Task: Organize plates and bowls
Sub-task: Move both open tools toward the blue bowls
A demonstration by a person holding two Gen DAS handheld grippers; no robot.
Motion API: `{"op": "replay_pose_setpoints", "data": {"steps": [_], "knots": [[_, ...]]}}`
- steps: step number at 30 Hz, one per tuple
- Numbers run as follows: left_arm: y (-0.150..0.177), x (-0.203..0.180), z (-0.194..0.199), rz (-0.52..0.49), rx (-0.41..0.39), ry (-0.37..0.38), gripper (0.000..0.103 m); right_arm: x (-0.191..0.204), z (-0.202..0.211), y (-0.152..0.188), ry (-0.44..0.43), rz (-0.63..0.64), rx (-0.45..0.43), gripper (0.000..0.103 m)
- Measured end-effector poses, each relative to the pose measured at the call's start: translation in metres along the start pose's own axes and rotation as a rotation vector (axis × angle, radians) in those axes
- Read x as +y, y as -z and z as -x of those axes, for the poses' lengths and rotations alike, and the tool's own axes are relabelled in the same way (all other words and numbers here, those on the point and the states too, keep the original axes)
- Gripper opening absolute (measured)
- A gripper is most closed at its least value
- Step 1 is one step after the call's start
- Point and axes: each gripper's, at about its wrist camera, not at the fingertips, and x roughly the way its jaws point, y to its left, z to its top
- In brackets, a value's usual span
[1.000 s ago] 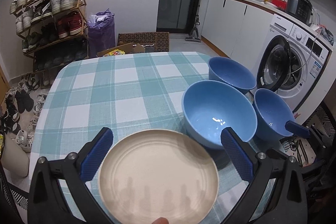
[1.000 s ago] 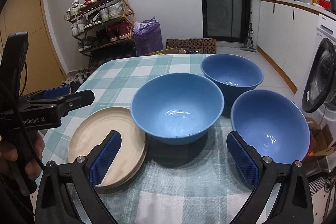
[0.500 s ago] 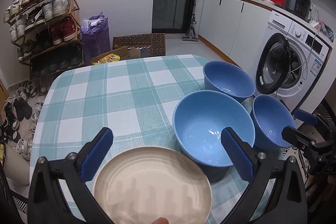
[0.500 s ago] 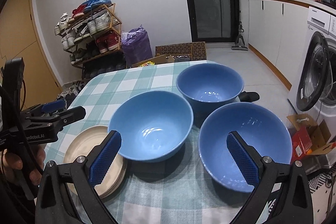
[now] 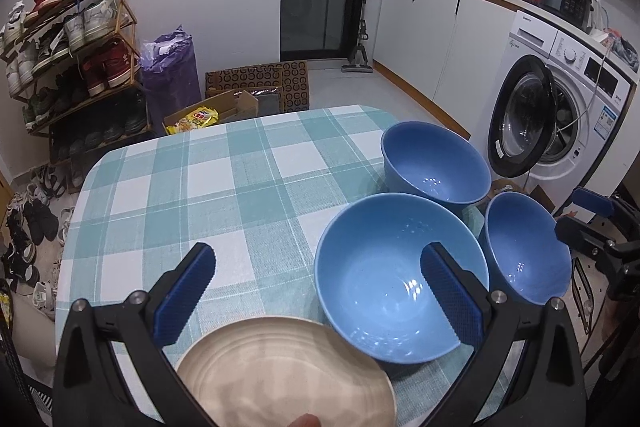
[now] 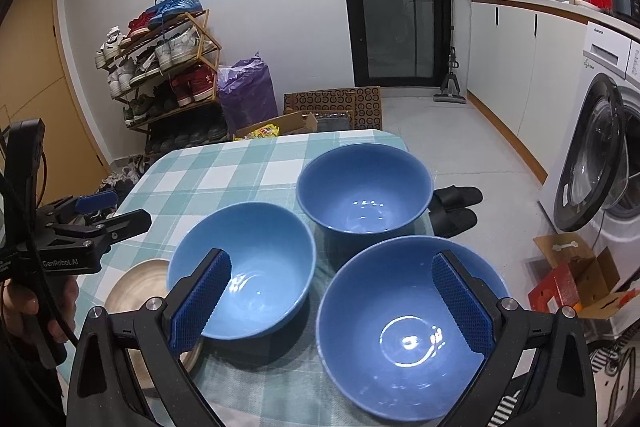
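Observation:
Three blue bowls stand on the checked tablecloth (image 5: 224, 187): a middle bowl (image 5: 400, 275), a far bowl (image 5: 436, 163) and a right bowl (image 5: 524, 251). A stack of beige plates (image 5: 280, 371) lies at the near edge, left of the middle bowl. My left gripper (image 5: 316, 267) is open above the plates and the middle bowl's rim, holding nothing. In the right wrist view my right gripper (image 6: 332, 263) is open, with its fingers spanning from the middle bowl (image 6: 248, 267) to the right bowl (image 6: 408, 331). The far bowl (image 6: 364, 187) sits behind them, and the plates (image 6: 136, 291) are partly hidden.
A washing machine (image 5: 560, 107) with its door open stands right of the table. A shoe rack (image 5: 76, 59), a purple bag (image 5: 172, 71) and cardboard boxes (image 5: 256, 91) lie beyond the far edge. Slippers (image 6: 456, 203) are on the floor. A hand (image 6: 20, 311) holds the left gripper (image 6: 116, 211).
Both grippers have drawn back from the table. The right gripper also shifted right, so the right bowl now lies under it. The plates slid lower in the left view.

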Motion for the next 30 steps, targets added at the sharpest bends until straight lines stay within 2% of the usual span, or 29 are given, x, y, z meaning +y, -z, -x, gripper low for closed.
{"op": "replay_pose_setpoints", "data": {"steps": [8,15,30], "knots": [[-0.016,-0.009,-0.016,-0.002,0.012,0.022,0.103,-0.027,-0.008,-0.015,-0.010,-0.053,0.009,0.102],[-0.033,-0.023,-0.025,-0.011,0.005,0.040,0.103,-0.059,-0.007,-0.030,-0.035,-0.134,-0.019,0.102],[-0.061,-0.047,-0.056,-0.035,0.027,0.062,0.103,-0.099,-0.028,-0.054,-0.046,-0.164,0.008,0.102]]}}
